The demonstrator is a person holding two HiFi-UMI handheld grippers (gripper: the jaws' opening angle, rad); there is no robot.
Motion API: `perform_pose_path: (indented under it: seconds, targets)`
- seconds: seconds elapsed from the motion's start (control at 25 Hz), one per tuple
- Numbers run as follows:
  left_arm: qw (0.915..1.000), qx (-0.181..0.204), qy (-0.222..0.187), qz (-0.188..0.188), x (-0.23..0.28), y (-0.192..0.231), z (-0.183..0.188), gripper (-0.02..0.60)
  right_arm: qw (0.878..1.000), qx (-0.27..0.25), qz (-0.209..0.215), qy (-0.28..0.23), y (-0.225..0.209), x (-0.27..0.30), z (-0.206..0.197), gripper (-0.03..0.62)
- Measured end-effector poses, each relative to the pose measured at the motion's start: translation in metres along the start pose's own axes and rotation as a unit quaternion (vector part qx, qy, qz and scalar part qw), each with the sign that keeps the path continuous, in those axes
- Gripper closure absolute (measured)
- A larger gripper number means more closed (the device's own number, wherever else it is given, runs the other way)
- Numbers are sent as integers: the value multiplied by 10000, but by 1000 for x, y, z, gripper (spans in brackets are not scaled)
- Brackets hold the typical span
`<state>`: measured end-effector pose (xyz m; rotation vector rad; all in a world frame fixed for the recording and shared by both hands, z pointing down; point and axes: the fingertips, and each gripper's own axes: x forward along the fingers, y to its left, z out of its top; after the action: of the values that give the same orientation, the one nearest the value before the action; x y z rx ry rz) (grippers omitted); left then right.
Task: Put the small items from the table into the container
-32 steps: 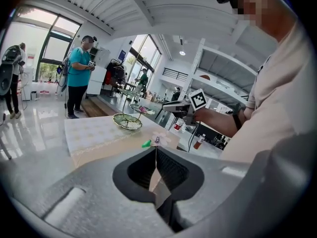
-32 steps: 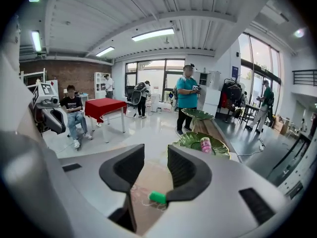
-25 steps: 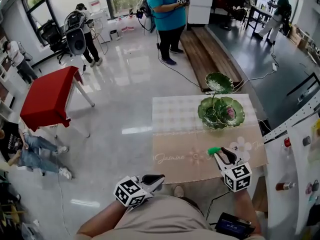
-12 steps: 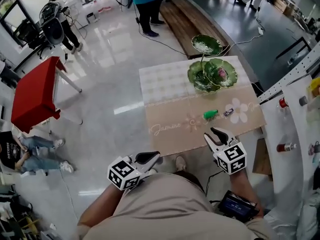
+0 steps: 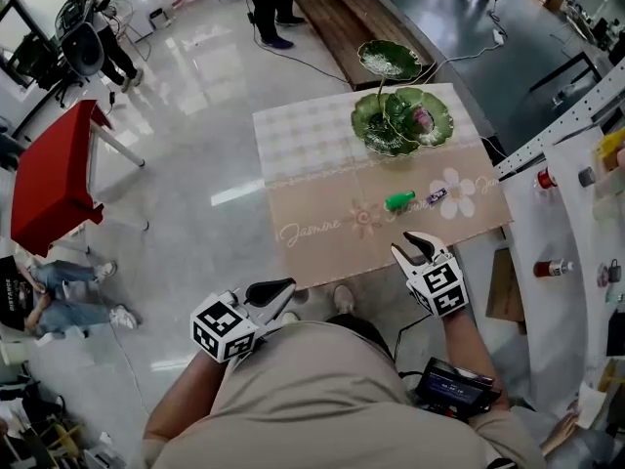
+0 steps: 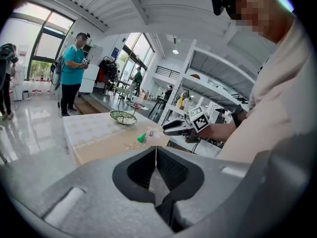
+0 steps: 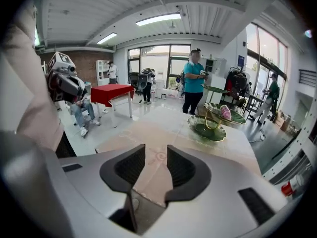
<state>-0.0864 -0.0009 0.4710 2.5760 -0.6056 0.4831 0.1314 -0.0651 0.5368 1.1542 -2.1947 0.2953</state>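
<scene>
A red table stands at nine o'clock in the head view. The left tongs, pressed together and empty, hang off the bench at its seven o'clock. A green item lies on the bench at six o'clock from the leaf dish (something pink sits in it), with a small packet at its three o'clock. The right tongs, parted around nothing, hover at the green item's six o'clock.

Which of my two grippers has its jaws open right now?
The right gripper: its jaws stand clearly apart, with bare tablecloth showing through the gap. The left gripper has its jaws pressed together with nothing between them.
</scene>
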Motion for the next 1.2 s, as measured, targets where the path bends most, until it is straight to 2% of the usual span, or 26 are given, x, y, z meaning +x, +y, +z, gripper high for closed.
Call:
perform_pose_path:
  seconds: [0.28,0.6,0.76,1.0,1.12,1.2]
  targets:
    - [9993,-150,-174,287,16,7,10,571,9968,-736,104,305,-43,36,-22,430]
    - [9959,-420,-274,750,38,14,21,571,9777,-1941,470,654,-93,86,-40,387]
    - [9930,-593,-253,990,44,13,20,571,9625,-2422,808,913,-105,117,-59,367]
    - [9877,-811,-317,1298,51,13,22,571,9289,-3200,1369,1263,-109,154,-85,353]
    - [9852,-889,-318,1433,52,12,21,571,9138,-3406,1641,1486,-109,167,-98,352]
    - [9839,-922,-321,1495,52,10,22,571,9078,-3443,1769,1615,-110,172,-104,352]
